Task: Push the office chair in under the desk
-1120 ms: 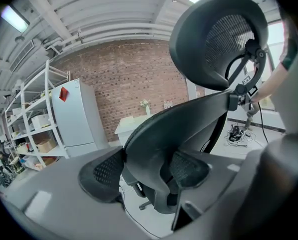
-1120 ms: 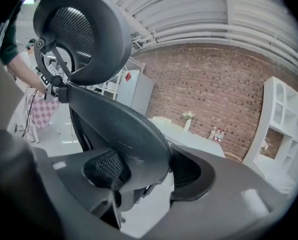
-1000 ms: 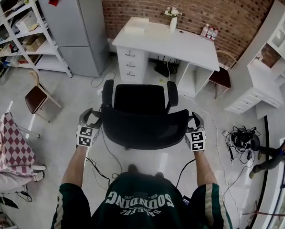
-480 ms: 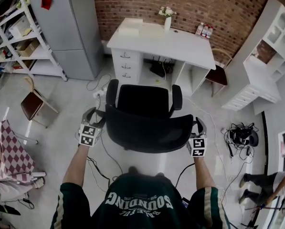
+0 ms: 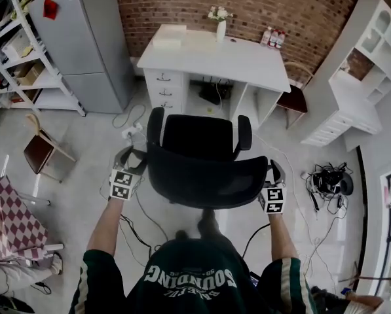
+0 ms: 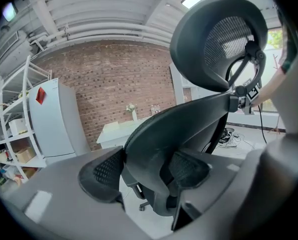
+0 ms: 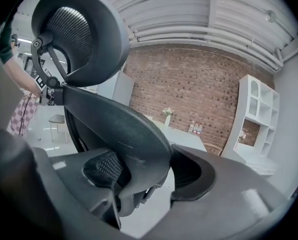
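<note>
Black office chair (image 5: 198, 136): we hold its backrest (image 5: 208, 175) with the left gripper (image 5: 131, 157) clamped on one edge and the right gripper (image 5: 274, 172) on the other. It stands on the pale grey floor (image 5: 97, 129), seat facing the white desk (image 5: 215, 54) but not under it. A brick wall (image 5: 300, 5) is behind.

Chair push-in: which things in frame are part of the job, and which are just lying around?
Job: office chair, desk, left gripper and right gripper, each clamped on the chair.
Lying about: fridge, vase of flowers, bottles, wooden chair, cable tangle, checkered cloth.
</note>
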`<state>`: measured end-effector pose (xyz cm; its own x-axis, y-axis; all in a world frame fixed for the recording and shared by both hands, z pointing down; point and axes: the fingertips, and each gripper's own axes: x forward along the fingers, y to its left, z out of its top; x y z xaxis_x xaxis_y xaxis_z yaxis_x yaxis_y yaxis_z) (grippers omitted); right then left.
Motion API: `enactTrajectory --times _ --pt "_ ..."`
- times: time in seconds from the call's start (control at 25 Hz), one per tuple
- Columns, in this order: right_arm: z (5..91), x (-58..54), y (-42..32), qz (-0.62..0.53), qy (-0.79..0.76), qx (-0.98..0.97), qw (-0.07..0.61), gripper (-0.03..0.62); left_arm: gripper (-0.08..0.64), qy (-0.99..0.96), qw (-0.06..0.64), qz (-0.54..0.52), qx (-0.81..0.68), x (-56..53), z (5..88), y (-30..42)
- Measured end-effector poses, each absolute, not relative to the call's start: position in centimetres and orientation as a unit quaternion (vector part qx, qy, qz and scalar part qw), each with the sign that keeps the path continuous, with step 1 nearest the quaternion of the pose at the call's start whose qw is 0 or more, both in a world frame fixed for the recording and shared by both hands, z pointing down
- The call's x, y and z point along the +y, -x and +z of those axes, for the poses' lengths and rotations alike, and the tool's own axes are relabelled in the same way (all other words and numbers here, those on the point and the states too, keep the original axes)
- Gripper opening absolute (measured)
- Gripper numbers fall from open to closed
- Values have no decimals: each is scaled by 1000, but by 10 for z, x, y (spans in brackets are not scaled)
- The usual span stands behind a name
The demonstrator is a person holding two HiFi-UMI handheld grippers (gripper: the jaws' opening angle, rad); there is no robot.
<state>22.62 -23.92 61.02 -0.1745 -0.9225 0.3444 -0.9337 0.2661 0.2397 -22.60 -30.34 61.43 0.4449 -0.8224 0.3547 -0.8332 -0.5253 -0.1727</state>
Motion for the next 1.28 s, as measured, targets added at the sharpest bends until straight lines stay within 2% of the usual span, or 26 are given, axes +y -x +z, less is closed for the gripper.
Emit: enactTrajectory --times 1.28 --pt "613 -419 -283 35 -594 -763 252 275 278 -841 38 212 -497 -486 616 169"
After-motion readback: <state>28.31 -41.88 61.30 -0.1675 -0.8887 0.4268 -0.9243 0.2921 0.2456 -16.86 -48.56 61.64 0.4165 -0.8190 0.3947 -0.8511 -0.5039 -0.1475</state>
